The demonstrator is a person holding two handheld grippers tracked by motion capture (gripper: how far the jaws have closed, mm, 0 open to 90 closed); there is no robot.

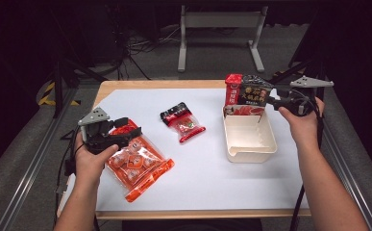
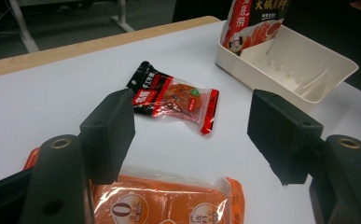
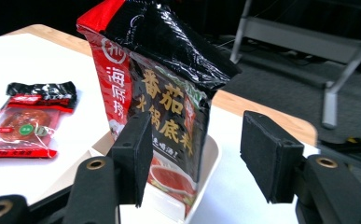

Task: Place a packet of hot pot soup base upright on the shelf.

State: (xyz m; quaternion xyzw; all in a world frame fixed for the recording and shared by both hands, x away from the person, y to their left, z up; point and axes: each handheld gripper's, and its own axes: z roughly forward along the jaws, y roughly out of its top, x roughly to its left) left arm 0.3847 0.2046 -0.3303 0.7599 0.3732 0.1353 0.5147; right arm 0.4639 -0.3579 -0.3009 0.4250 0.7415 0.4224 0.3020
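White table w/ cream bin: black-red pouch stands in its far end, right gripper jaws apart, let go; left gripper open over orange pack, prob. next: close & lift.

Red-and-black pouch in a cream bin, orange packet, red-and-black sachet, white tabletop
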